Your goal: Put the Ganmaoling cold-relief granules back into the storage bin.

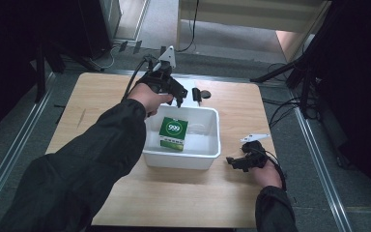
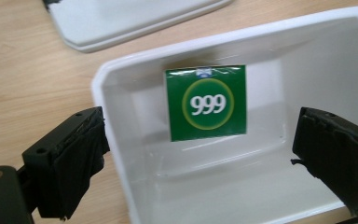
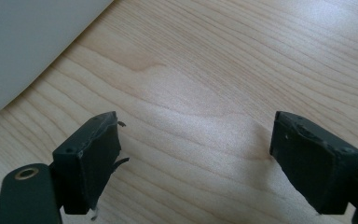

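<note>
Green box (image 1: 173,134) marked 999 already resting inside the white tub (image 1: 207,157) at centre of the high view, toward the tub's left side, untouched. Left tool (image 2: 200,154) released, jaws spread wide and empty, poised above the tub with the box between them in the left gripper view. Right tool (image 3: 193,154) likewise spread and empty, low over bare tabletop (image 1: 174,198) at lower right of the high view. Placement apparently done; probably left: pulling clear, perhaps fitting the flat white lid (image 2: 121,18) lying beyond the tub.
</note>
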Tool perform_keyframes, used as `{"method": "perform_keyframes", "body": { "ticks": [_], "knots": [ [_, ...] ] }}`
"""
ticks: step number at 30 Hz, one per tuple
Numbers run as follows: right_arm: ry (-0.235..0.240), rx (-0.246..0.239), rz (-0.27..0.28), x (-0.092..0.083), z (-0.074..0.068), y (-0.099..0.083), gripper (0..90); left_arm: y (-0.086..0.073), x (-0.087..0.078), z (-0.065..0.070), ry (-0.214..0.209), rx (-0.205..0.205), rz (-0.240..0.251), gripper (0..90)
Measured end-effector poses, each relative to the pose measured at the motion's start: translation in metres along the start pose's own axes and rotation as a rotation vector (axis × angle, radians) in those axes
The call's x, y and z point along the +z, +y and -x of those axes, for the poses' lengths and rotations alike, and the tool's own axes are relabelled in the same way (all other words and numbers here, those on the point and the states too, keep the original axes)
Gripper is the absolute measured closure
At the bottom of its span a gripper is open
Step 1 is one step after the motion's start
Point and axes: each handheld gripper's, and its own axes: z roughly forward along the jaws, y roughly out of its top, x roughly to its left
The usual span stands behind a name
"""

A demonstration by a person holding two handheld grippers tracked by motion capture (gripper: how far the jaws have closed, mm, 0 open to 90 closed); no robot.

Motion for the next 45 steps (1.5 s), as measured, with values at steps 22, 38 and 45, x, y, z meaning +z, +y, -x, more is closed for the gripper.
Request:
{"method": "perform_keyframes", "body": {
  "ticks": [22,38,45],
  "knots": [
    [-0.004,0.006,-0.002,-0.002,0.000,-0.002,15.9,-0.042,0.014,-0.103,-0.010,-0.017,0.091,3.8],
    [0.002,0.007,0.004,-0.001,-0.001,-0.002,15.8,-0.076,0.050,-0.159,0.024,-0.049,0.154,5.6],
    [0.002,0.005,0.003,0.000,-0.001,-0.003,15.8,-0.089,0.065,-0.171,0.016,-0.039,0.170,6.1]
  ]
}}
